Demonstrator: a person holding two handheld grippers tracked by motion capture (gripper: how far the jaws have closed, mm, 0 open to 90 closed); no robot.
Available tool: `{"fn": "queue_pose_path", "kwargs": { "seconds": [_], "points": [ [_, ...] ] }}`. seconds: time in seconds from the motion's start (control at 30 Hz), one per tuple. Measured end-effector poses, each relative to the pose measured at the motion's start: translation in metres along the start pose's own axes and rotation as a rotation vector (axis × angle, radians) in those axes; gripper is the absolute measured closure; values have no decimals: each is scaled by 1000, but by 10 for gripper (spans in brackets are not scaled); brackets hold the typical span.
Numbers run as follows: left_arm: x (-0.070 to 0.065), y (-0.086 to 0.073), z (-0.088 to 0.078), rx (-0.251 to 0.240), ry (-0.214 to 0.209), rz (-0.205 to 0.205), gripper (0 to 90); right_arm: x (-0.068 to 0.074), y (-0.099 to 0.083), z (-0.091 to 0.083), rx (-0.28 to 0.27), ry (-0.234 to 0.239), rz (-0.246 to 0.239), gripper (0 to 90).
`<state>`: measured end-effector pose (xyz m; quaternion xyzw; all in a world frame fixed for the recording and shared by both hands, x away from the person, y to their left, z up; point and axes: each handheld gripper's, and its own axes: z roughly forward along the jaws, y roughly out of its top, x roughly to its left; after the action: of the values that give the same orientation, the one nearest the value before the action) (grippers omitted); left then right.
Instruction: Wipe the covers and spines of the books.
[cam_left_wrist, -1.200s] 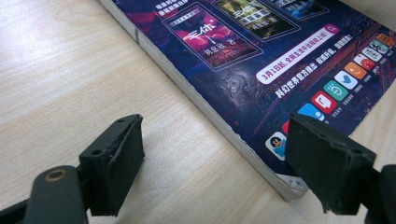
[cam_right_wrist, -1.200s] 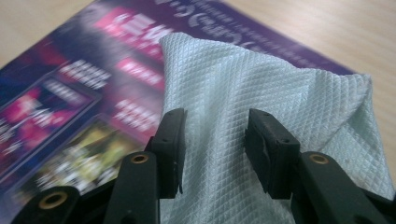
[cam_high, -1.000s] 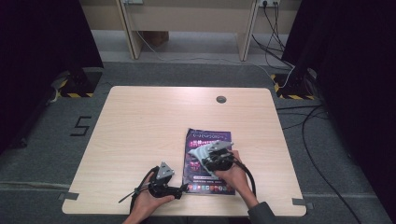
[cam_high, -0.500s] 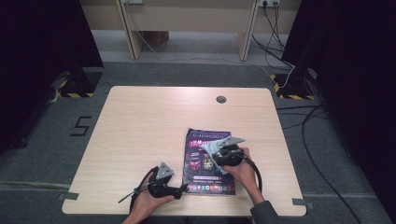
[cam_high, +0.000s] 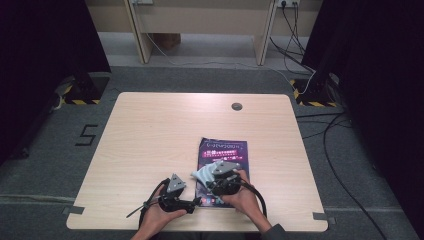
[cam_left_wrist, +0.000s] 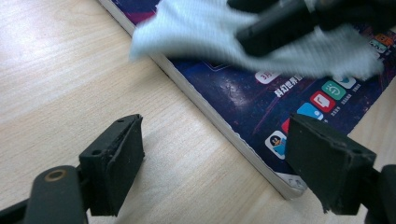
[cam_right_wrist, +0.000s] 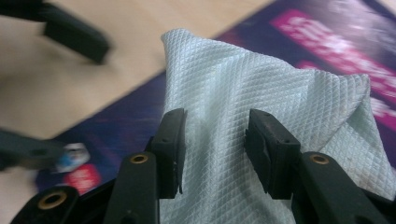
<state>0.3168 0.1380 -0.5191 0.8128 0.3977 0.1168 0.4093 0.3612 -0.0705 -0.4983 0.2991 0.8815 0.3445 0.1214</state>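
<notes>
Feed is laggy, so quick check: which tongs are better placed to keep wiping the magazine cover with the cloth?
Right. The right tongs already grip the white cloth on the magazine. The left tongs stand open, straddling its near corner, better suited to steadying it.

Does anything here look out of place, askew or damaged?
Nothing is damaged or spilled. The magazine lies flat, slightly askew to the table edge. The right gripper grips a bunched white cloth on its cover; the left gripper straddles the magazine's corner, jaws open.
</notes>
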Motion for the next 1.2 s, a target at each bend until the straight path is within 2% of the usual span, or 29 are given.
{"fn": "queue_pose_path", "kwargs": {
  "seconds": [0.1,0.2,0.3,0.33,0.47,0.53,0.63,0.77,0.9,1.07,1.2],
  "points": [
    [0,0,0,-1,-2,0,186,4,-2,-2,3,27,-7,577],
    [0,0,0,-2,0,-1,186,-3,-6,-6,2,34,-14,578],
    [0,0,0,-2,-2,0,187,-18,-11,-13,18,-18,14,570],
    [0,0,0,-1,-2,0,186,-25,-14,-15,17,-26,32,570],
    [0,0,0,-1,-2,0,187,-53,-29,-30,23,-115,117,569],
    [0,0,0,-1,-2,0,187,-59,-38,-38,17,-127,136,571],
    [0,0,0,-1,-1,1,187,-50,-47,-48,25,-121,137,572],
    [0,0,0,-3,2,0,186,-28,-56,-57,23,-68,89,573],
    [0,0,0,-1,-1,2,186,-15,-64,-64,23,-14,40,572],
    [0,0,0,-2,-1,5,185,-21,-64,-60,-2,-24,45,581],
    [0,0,0,-3,0,5,185,-38,-59,-53,-21,-65,80,588]
  ]
}}
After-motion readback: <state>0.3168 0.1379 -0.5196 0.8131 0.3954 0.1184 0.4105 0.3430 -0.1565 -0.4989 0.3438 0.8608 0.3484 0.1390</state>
